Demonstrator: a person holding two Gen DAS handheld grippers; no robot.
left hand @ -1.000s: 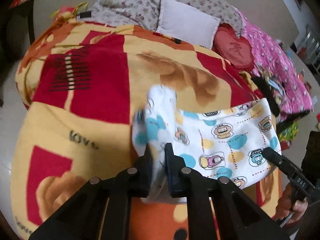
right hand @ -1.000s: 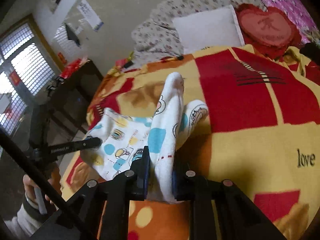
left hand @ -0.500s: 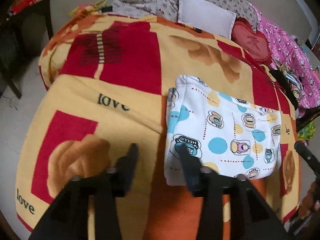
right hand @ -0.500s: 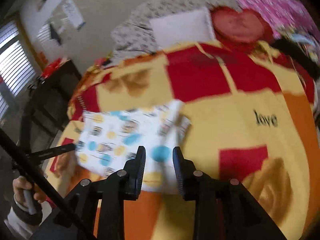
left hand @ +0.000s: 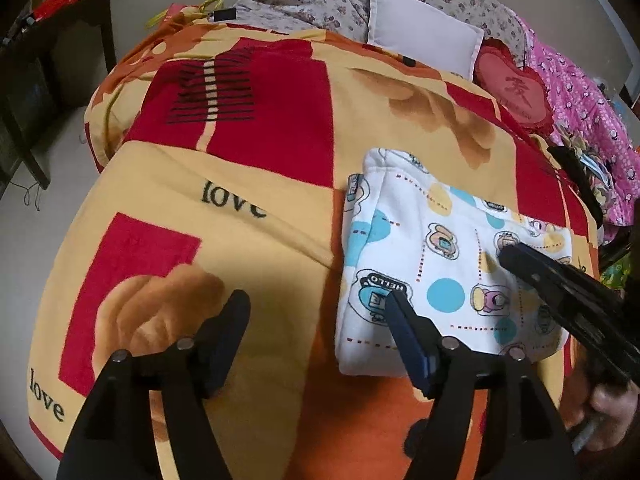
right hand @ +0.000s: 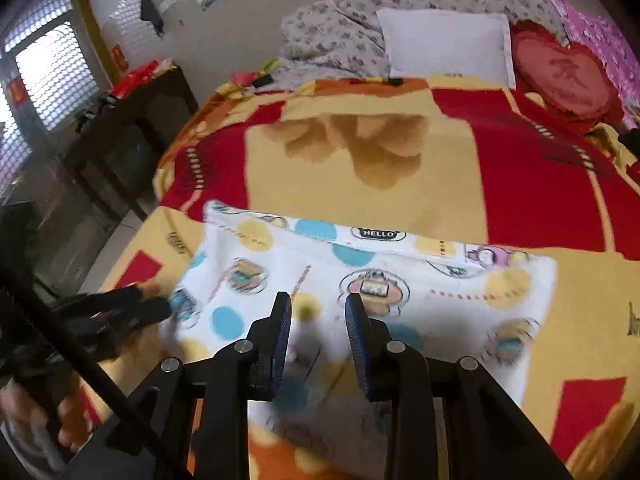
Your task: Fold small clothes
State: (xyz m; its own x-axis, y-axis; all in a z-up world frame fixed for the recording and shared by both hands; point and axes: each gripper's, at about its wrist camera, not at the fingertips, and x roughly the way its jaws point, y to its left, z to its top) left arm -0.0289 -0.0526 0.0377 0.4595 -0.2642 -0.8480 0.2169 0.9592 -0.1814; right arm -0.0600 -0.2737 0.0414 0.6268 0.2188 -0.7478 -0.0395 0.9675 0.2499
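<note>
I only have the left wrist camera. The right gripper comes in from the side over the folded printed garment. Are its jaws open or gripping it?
Observer: The right wrist view shows the right gripper with its jaws apart. They have just been opening and pinch nothing. The folded printed garment lies beneath them.
Operator: Is the garment's end on that side flat?
Observer: Yes, that end lies flat on the blanket with a straight edge.
Operator: What's beyond the dark cabinet?
Observer: A bright window, which your view doesn't show.

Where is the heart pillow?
In both wrist views the red heart pillow sits at the far right of the bed, just right of the white pillow.
</note>
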